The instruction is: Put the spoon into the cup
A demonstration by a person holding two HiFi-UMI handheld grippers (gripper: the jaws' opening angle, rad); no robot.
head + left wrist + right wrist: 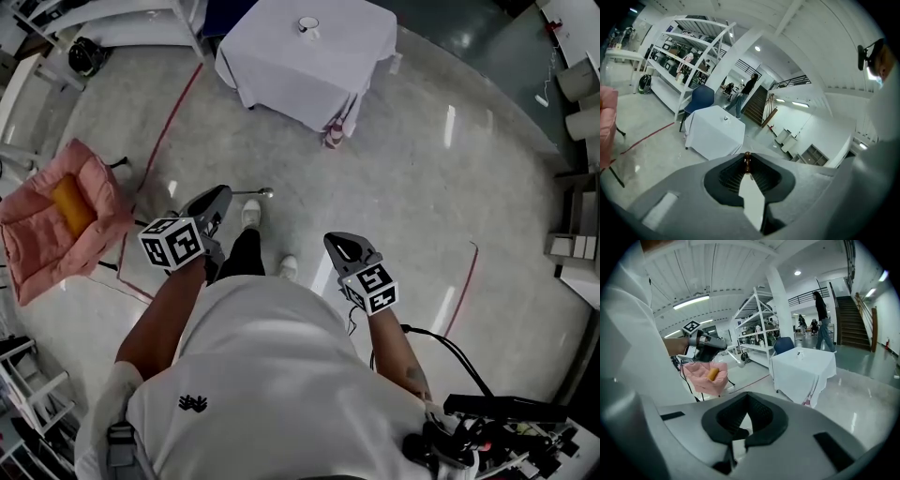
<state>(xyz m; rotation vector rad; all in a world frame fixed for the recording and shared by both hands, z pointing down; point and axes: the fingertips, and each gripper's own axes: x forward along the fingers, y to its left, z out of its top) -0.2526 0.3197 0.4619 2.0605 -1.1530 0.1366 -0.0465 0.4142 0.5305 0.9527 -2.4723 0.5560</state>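
Observation:
A white cup (308, 25) stands on a table under a white cloth (281, 75), far ahead of me across the floor. The cup (725, 118) also shows small in the left gripper view, and the cup (800, 353) in the right gripper view. My left gripper (223, 194) is shut on a metal spoon (255, 193), whose bowl sticks out forward. In the left gripper view only the spoon's brown handle end (747, 162) shows between the jaws of the left gripper (747, 169). My right gripper (337, 242) is shut with nothing in it, as the right gripper (745, 425) shows in its own view.
A pink padded seat (47, 220) with an orange object (71, 206) in it stands at the left. Red tape lines (169, 122) run over the pale floor. White shelving (684, 51) and a blue chair (701, 98) stand behind the table. People stand by the stairs (822, 319).

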